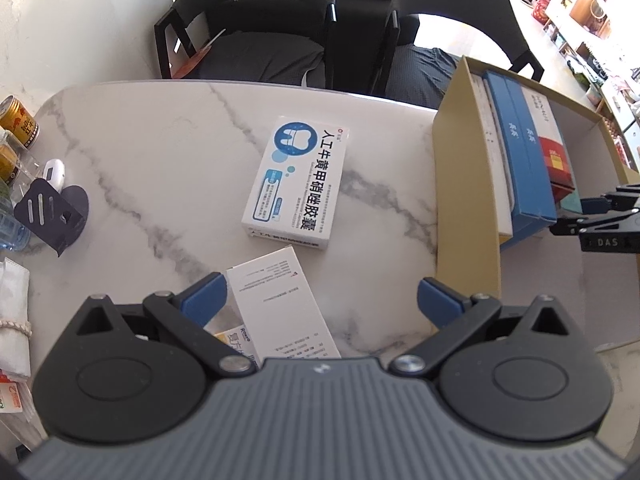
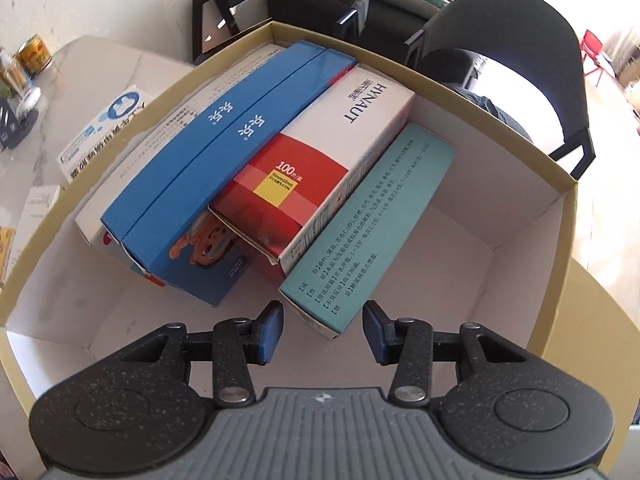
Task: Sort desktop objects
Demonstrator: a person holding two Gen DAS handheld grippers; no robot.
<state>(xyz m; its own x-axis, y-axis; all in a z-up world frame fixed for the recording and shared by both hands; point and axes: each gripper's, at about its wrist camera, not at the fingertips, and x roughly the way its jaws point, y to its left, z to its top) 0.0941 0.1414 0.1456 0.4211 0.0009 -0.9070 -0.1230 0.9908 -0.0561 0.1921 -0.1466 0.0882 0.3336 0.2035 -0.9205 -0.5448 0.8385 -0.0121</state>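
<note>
A white-and-blue medicine box (image 1: 298, 184) lies flat on the marble table (image 1: 160, 140). Closer in, a white box (image 1: 280, 308) lies by the left finger of my left gripper (image 1: 322, 300), which is open and holds nothing. To the right stands a tan storage box (image 1: 468, 184) (image 2: 520, 152). Packed on edge inside it are a white box, two blue boxes (image 2: 208, 152), a red-and-white box (image 2: 320, 160) and a teal box (image 2: 368, 224). My right gripper (image 2: 323, 332) (image 1: 576, 216) hangs over the storage box, open. The teal box's near end sits just ahead of its pads, untouched.
Drink cans (image 1: 18, 120), a small white device (image 1: 54, 172) and a black slotted holder (image 1: 52, 208) crowd the table's left edge. Two black chairs (image 1: 256, 40) stand beyond the far edge. The storage box's right half shows bare white floor (image 2: 440, 264).
</note>
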